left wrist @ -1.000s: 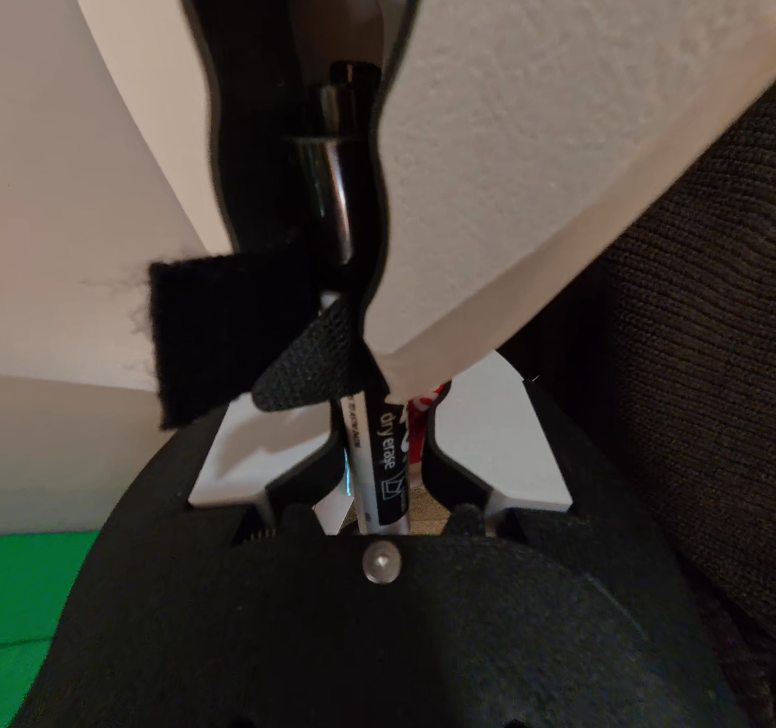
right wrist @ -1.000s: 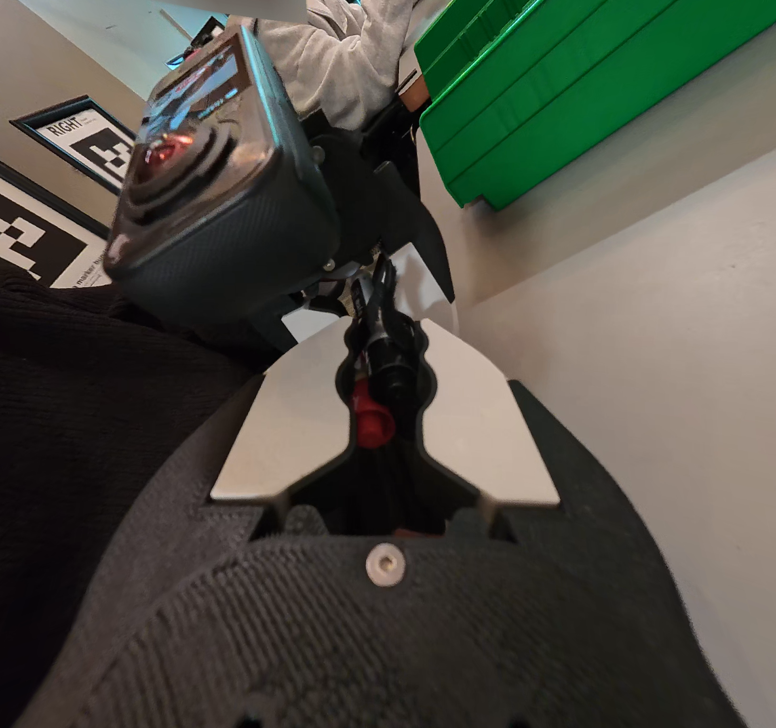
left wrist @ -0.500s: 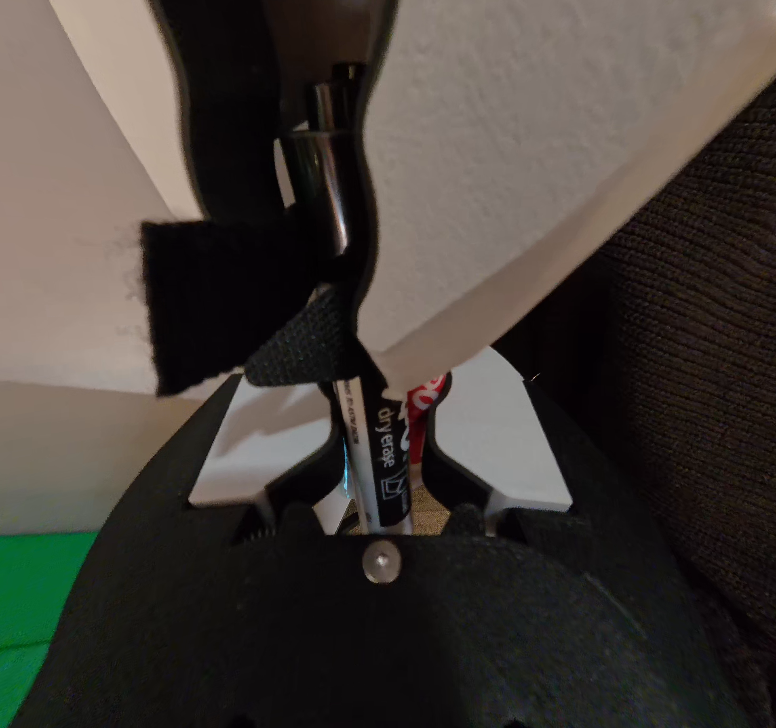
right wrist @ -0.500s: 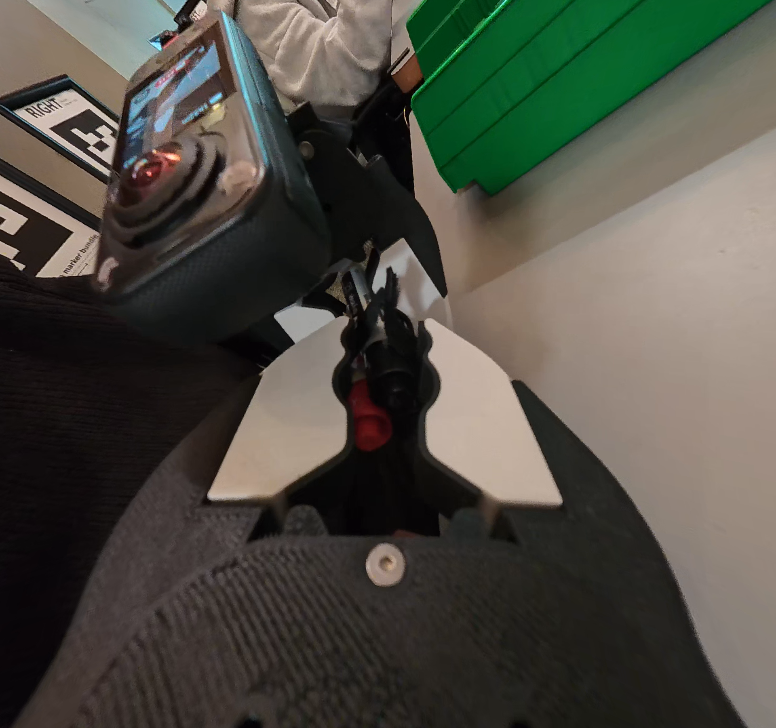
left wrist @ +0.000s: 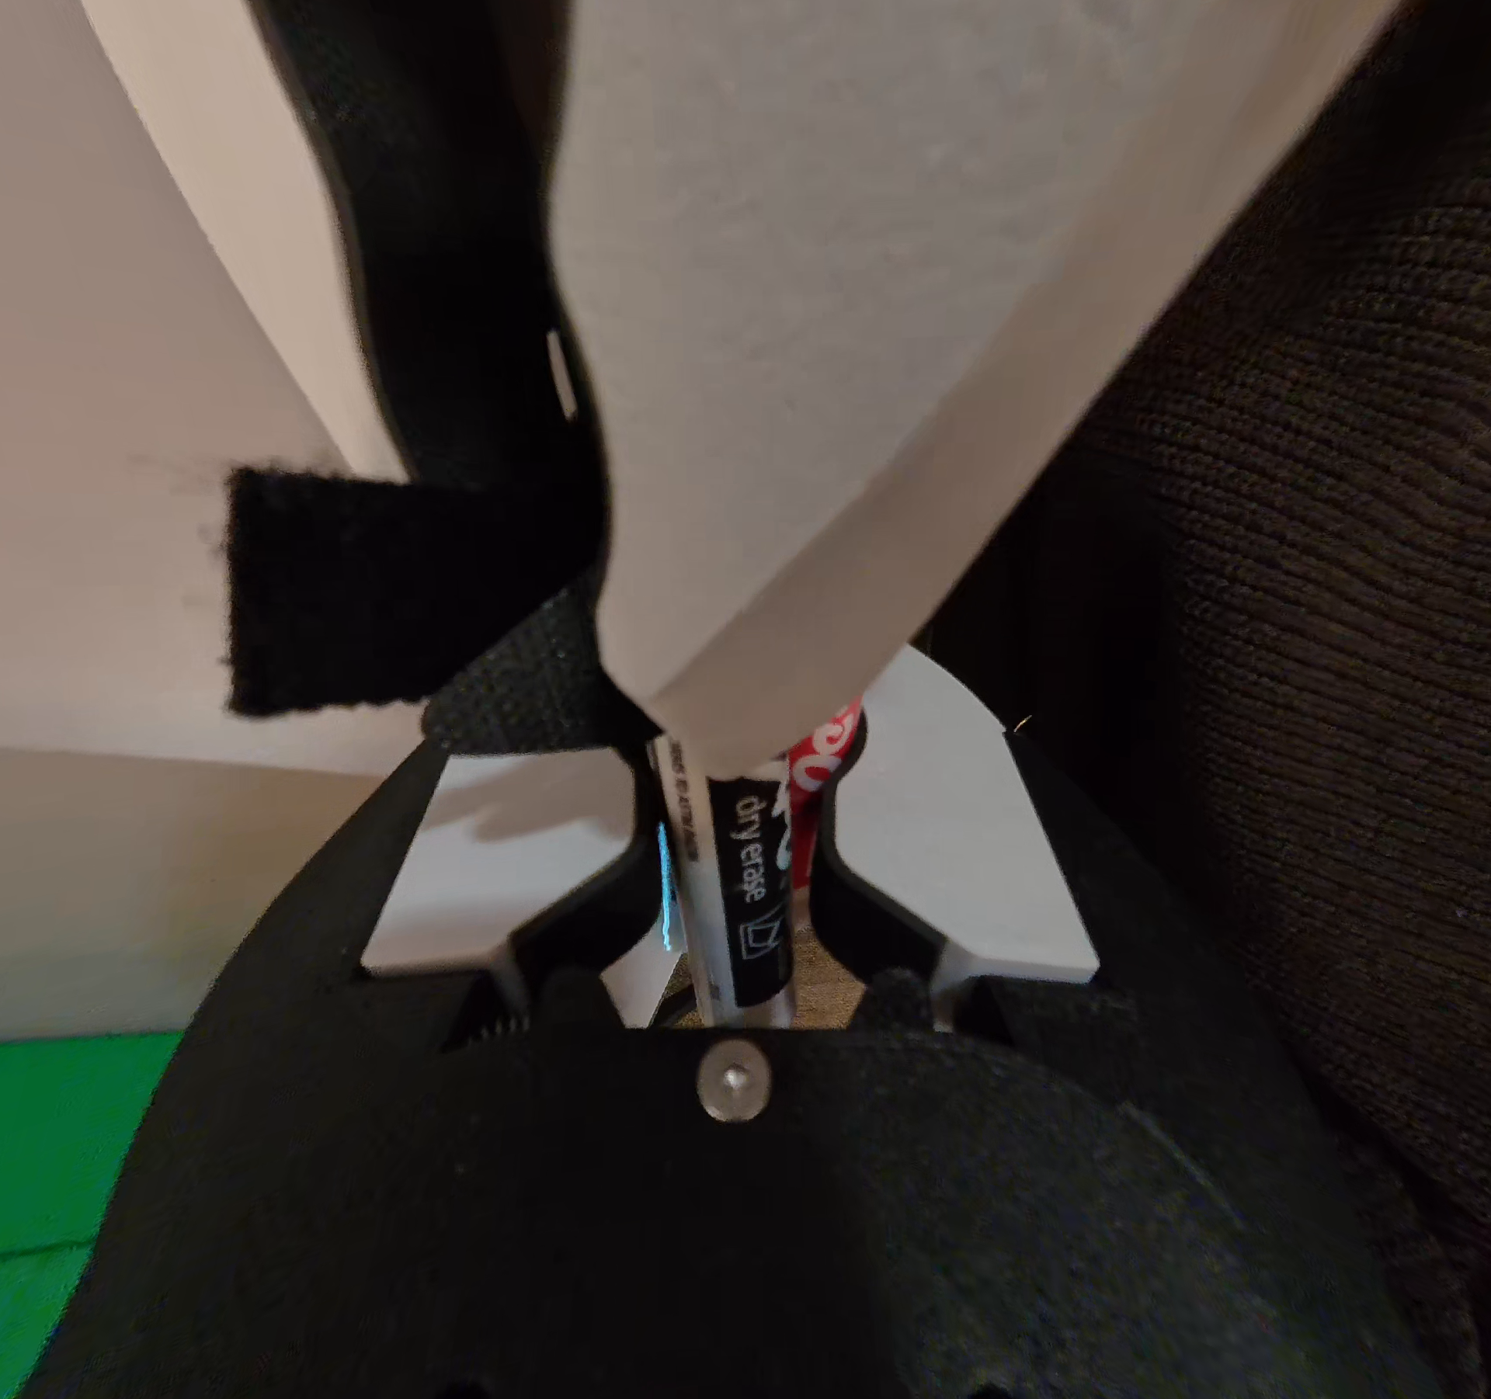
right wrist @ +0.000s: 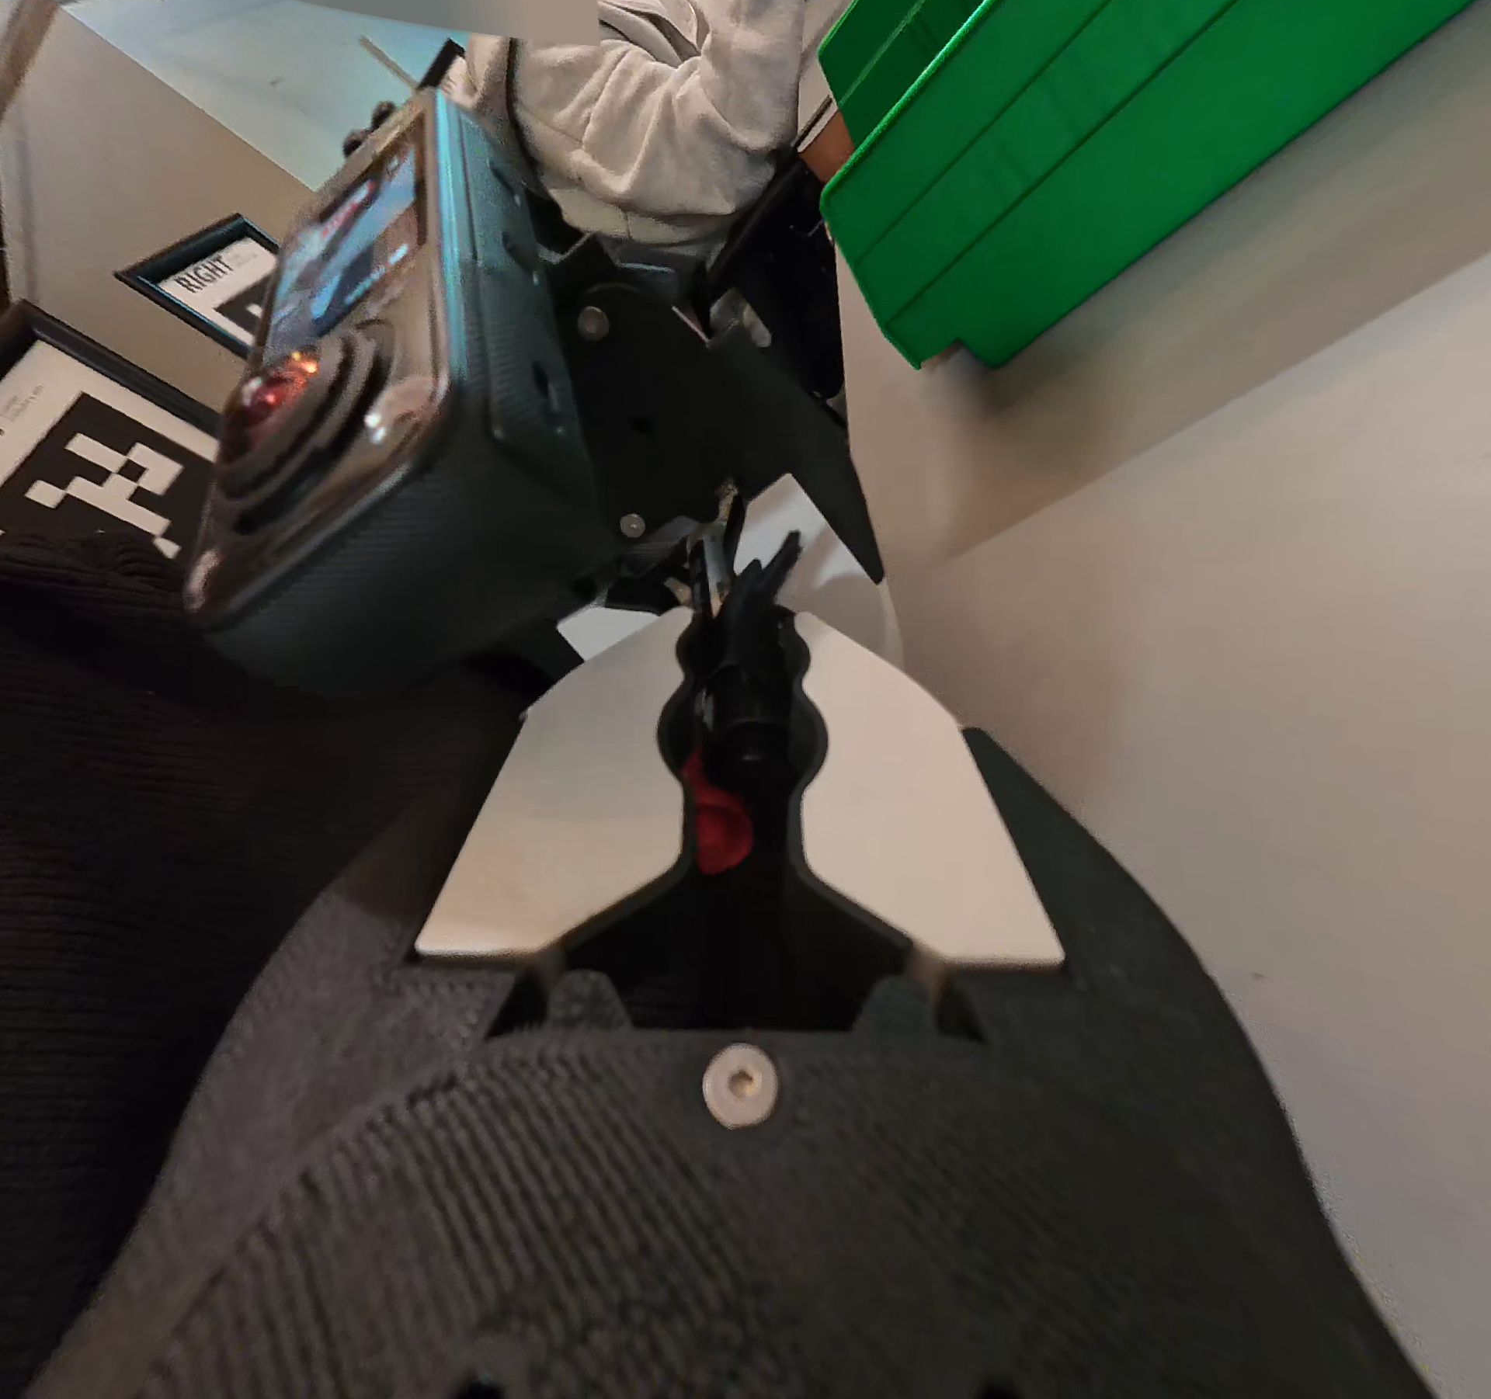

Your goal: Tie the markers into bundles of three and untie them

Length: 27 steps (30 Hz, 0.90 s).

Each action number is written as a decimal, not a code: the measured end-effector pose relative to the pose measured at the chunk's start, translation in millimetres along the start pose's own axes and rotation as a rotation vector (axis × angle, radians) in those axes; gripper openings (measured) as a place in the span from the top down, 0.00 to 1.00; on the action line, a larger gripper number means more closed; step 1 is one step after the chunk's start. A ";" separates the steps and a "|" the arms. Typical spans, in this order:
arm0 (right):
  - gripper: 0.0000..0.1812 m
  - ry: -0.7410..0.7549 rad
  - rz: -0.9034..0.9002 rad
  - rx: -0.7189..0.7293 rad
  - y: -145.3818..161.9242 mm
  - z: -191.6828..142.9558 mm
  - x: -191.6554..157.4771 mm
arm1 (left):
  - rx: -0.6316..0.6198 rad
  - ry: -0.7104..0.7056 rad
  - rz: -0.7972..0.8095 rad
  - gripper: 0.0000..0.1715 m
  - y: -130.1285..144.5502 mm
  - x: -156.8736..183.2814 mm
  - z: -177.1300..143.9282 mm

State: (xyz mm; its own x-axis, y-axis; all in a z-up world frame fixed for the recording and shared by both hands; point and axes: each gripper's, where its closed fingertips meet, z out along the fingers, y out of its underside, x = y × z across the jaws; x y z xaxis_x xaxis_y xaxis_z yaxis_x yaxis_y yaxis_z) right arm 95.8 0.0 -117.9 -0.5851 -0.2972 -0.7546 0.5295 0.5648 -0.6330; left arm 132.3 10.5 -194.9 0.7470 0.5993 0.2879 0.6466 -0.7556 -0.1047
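Observation:
My left gripper (left wrist: pixel 734 779) is shut on a bundle of markers: a black-labelled marker (left wrist: pixel 746 900) and a red one (left wrist: pixel 823 755). A black hook-and-loop strap (left wrist: pixel 363 594) wraps the bundle and one end sticks out to the left. The right gripper's white finger (left wrist: pixel 847 271) fills the upper frame and hides the far ends of the markers. In the right wrist view my right gripper (right wrist: pixel 738 634) is shut on the other end of the bundle, where a red cap (right wrist: pixel 718 828) and a black cap (right wrist: pixel 746 707) show between the fingers. The left gripper's camera (right wrist: pixel 363 433) faces it closely.
Green bins (right wrist: pixel 1129 110) stand at the upper right on a pale table (right wrist: pixel 1210 634). A person in a grey hoodie (right wrist: pixel 645 86) sits behind. Framed black-and-white marker cards (right wrist: pixel 105 457) are on the left. A black knitted sleeve (right wrist: pixel 161 796) lies beside the grippers, also in the left wrist view (left wrist: pixel 1291 634). Some 8 cm of space lies between my two pairs of fingers.
The right gripper's finger has slid across the left view and now covers the marker's shiny black end. In the right view the left gripper's camera has turned and risen.

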 end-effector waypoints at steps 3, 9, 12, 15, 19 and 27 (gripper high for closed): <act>0.91 -0.009 0.014 0.002 -0.8 0.0 -0.7 | 0.000 -0.001 0.002 0.75 -0.8 0.5 -0.1; 0.93 -0.001 0.006 -0.008 -0.4 0.1 -0.4 | -0.004 0.003 0.009 0.75 -1.6 2.2 1.4; 0.94 0.001 0.003 -0.016 -0.2 -0.1 -1.0 | -0.001 0.005 0.011 0.76 -2.0 2.6 1.5; 0.94 0.008 -0.016 -0.021 -0.7 0.0 -1.1 | -0.003 -0.005 0.011 0.76 -1.9 1.5 1.5; 0.95 0.043 -0.053 -0.021 -1.9 1.2 0.0 | -0.008 -0.012 0.011 0.75 -0.7 0.0 1.8; 0.96 0.081 -0.080 -0.059 1.4 1.6 0.0 | -0.025 -0.012 0.034 0.76 -0.6 1.3 5.5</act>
State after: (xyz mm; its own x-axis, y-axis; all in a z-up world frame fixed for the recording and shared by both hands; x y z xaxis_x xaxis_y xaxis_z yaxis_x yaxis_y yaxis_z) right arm 97.5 -0.5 -119.1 -0.6729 -0.2808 -0.6843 0.4440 0.5866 -0.6773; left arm 133.8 13.1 -199.8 0.7704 0.5762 0.2731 0.6168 -0.7819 -0.0902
